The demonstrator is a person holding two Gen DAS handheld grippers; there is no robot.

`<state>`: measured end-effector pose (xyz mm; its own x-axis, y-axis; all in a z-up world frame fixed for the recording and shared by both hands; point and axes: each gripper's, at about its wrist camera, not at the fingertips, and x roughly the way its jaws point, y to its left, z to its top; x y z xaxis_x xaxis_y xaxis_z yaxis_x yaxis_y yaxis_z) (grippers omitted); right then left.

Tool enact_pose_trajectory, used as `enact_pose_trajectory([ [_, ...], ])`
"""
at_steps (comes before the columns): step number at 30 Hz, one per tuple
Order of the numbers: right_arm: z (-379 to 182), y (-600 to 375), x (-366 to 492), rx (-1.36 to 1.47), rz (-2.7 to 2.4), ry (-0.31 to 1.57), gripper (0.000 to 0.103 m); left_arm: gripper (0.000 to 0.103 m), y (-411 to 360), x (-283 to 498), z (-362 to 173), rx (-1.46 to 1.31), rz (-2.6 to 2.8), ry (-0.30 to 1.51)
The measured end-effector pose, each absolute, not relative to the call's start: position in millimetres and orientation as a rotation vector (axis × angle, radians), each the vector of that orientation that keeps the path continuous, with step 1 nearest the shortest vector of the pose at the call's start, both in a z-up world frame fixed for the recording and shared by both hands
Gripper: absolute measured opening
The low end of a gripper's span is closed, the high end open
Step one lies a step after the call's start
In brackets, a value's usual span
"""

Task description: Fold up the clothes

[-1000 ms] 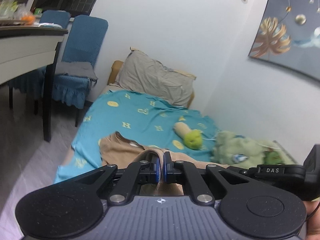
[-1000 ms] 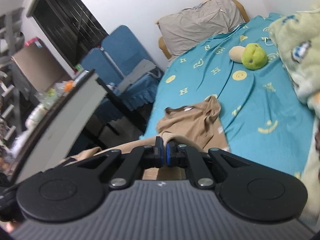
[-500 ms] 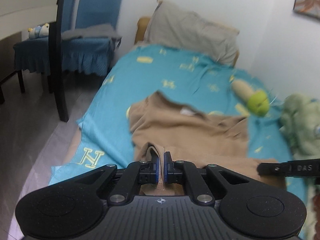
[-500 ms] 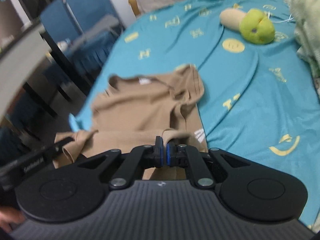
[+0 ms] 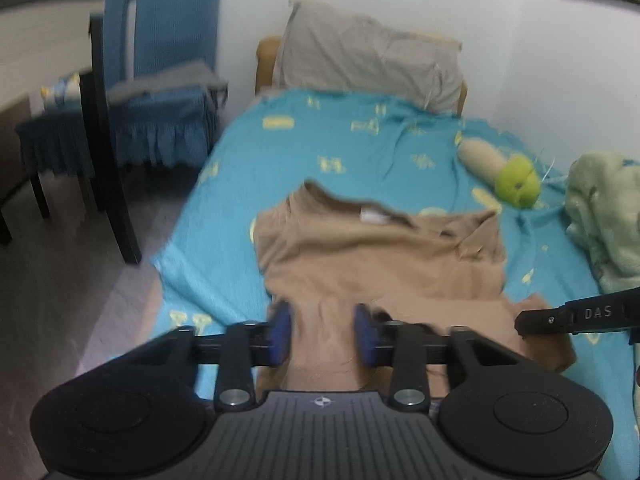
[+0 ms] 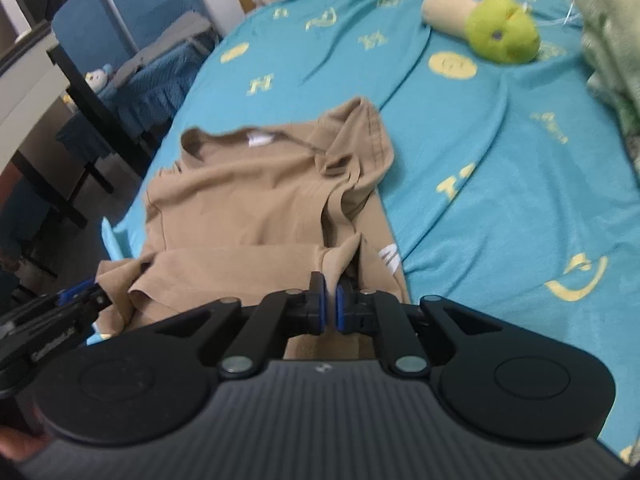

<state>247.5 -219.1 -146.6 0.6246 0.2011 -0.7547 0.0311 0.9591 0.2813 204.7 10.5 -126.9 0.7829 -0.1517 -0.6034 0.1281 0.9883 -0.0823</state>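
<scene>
The tan T-shirt (image 5: 380, 264) lies on the teal bedsheet (image 5: 320, 140) near the bed's foot, collar toward the grey pillow (image 5: 368, 52), its lower part doubled over toward me. My left gripper (image 5: 322, 334) has just been opening; its blue pads (image 5: 282, 332) stand apart with the folded hem between them, not pinched. My right gripper (image 6: 330, 308) is nearly closed, pinching a ridge of the shirt's hem. A green plush toy (image 6: 500, 34) sits farther up the sheet.
</scene>
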Motion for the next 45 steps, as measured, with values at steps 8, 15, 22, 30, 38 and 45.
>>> enact_pose_trajectory([
  [8,-94.5,-229.4,195.5,0.288,0.095,0.692,0.01,0.071,16.0,138.2,-80.0,-0.042,-0.166,0.528],
  [15,-54.6,-224.3,134.3,0.186,0.122,0.545,0.01,0.078,16.7,87.1,-45.3,-0.047,-0.164,0.423],
  [22,-47.5,-228.0,105.5,0.228,0.114,0.486,0.1,0.101,10.8,56.7,-40.5,-0.038,-0.147,0.372],
  [30,-46.7,-236.1,108.7,0.278,0.086,0.458,0.103,0.103,5.6,62.8,-58.1,-0.085,-0.18,0.463],
  [38,-53.8,-237.4,111.2,0.293,0.058,0.485,0.103,0.103,5.3,76.6,-73.7,-0.105,-0.169,0.57],
  [45,-69.0,-233.8,120.9,0.298,0.027,0.595,0.103,0.103,33.4,93.7,-96.5,-0.363,-0.039,0.787],
])
